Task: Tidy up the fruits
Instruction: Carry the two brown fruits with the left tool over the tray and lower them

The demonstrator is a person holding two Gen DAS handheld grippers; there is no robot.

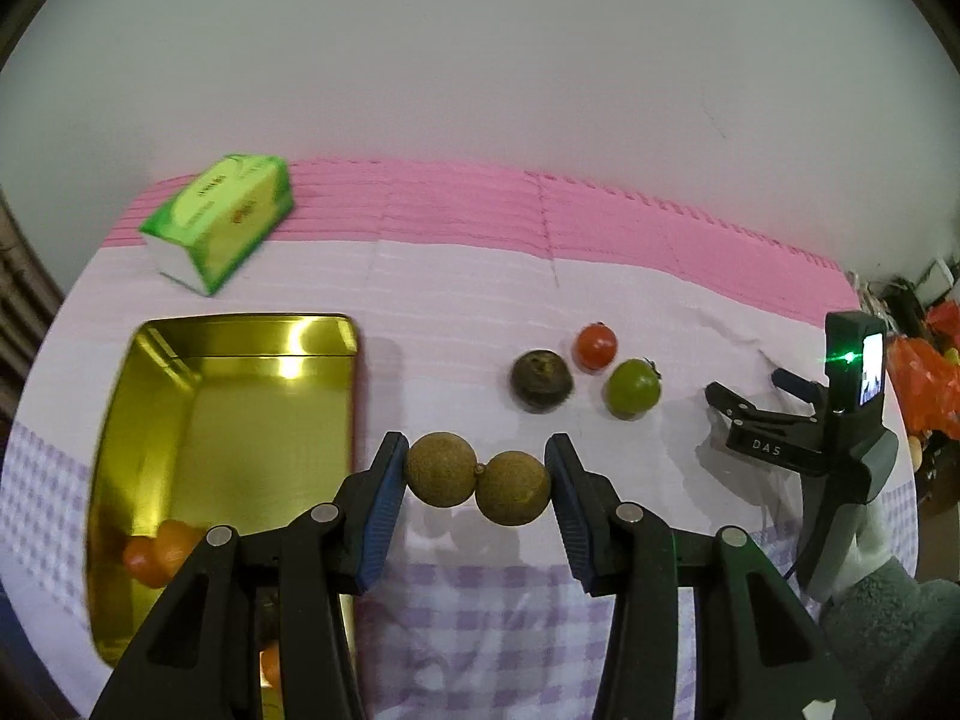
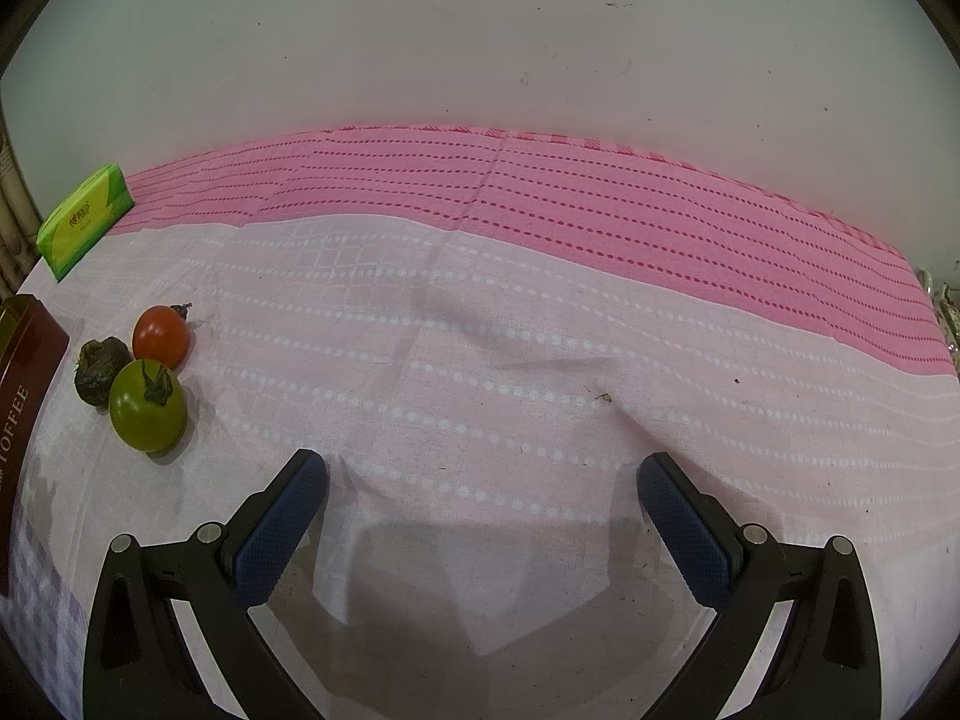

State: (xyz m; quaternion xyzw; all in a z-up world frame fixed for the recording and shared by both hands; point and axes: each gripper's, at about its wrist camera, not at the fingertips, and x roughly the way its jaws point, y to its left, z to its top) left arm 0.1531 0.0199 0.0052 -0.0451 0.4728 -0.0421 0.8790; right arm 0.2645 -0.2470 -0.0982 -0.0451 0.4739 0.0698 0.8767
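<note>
Two brown round fruits joined at a stem (image 1: 478, 478) hang above the cloth, and my left gripper (image 1: 477, 477) is shut on the pair, one blue pad on each side. To their left lies a gold tin (image 1: 240, 396) with orange fruits (image 1: 157, 552) in its near end. A red tomato (image 1: 597, 346), a green tomato (image 1: 632, 387) and a dark wrinkled fruit (image 1: 542, 380) sit together on the cloth beyond. My right gripper (image 2: 482, 501) stands open over bare cloth, with the red tomato (image 2: 161, 336), green tomato (image 2: 147, 406) and dark fruit (image 2: 101, 369) far to its left.
A green tissue pack (image 1: 219, 219) lies at the back left on the pink cloth (image 1: 540, 210). The right gripper's body (image 1: 840, 420) shows at the right of the left wrist view. The tin's dark red side (image 2: 24, 384) marked TOFFEE edges the right wrist view.
</note>
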